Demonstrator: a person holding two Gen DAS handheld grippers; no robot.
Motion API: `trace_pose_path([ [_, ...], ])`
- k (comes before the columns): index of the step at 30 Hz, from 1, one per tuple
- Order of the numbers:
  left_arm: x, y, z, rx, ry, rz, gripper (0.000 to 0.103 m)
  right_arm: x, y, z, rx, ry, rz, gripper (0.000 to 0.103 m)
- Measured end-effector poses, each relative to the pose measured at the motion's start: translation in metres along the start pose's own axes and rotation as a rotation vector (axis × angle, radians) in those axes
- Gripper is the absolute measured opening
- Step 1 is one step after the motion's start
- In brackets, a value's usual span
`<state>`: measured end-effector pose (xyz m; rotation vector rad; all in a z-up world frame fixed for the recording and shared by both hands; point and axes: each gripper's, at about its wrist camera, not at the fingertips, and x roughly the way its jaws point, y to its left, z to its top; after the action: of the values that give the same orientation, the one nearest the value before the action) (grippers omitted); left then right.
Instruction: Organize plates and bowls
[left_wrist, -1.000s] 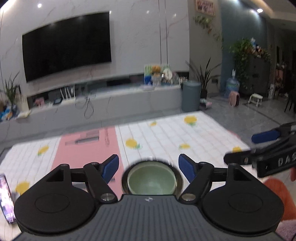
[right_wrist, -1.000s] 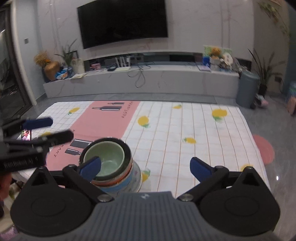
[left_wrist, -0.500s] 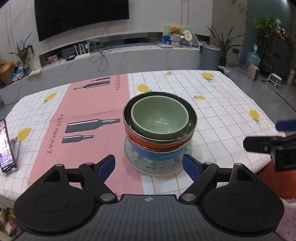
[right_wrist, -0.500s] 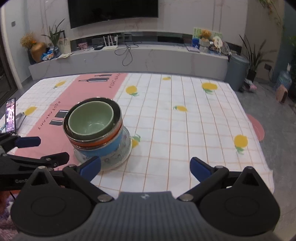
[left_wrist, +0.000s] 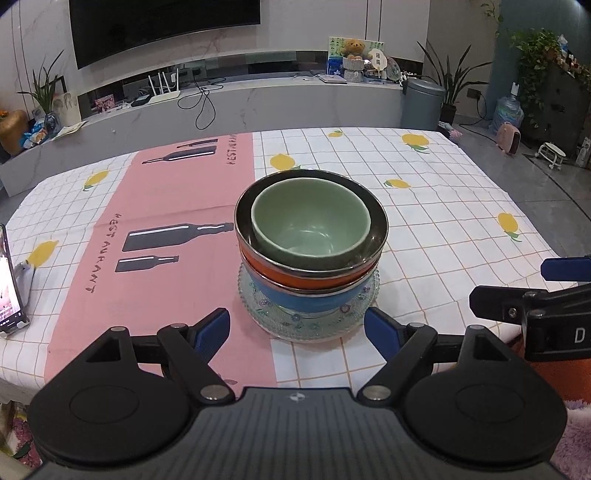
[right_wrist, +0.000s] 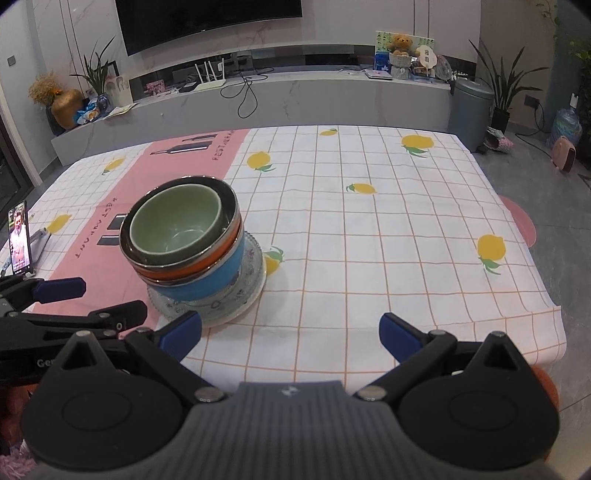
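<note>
Stack of dishes: a pale green bowl (left_wrist: 311, 218) sits nested in a steel-rimmed orange bowl (left_wrist: 306, 275), which rests in a blue bowl (left_wrist: 301, 300), all on a patterned glass plate (left_wrist: 306, 325). The stack stands upright on the surface (left_wrist: 424, 206), on a checked lemon-print cloth where it meets a pink panel (left_wrist: 162, 206) printed with bottles.

Left hand-held gripper (left_wrist: 297, 330): jaws stand wide apart, having just been opening. The blue fingertips (left_wrist: 212, 328) flank the near edge of the plate without touching it; nothing is between the pads. From this camera the stack lies at 12 o'clock, just beyond the tips.

Right hand-held gripper (right_wrist: 290, 330): jaws wide apart, nothing between them, only bare cloth ahead. From its camera the stack (right_wrist: 192, 251) lies at about 10 o'clock, with the plate rim just beside the left fingertip (right_wrist: 181, 328); contact cannot be confirmed.

Each gripper appears at the edge of the other's view: the right at 3 o'clock in the left view, the left at 9 o'clock in the right view.

A phone (right_wrist: 19, 238) with a lit screen stands propped near the left edge of the surface, well apart from the stack.
</note>
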<state>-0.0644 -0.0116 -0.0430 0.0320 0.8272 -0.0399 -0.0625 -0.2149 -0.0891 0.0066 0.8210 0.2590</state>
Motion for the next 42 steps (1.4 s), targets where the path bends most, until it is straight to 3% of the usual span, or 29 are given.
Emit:
trace_pose_path([
  [42, -0.008, -0.005, 0.010, 0.022, -0.051, -0.011, 0.096, 0.003, -0.001, 0.002, 0.002, 0.004, -0.010, 0.100],
])
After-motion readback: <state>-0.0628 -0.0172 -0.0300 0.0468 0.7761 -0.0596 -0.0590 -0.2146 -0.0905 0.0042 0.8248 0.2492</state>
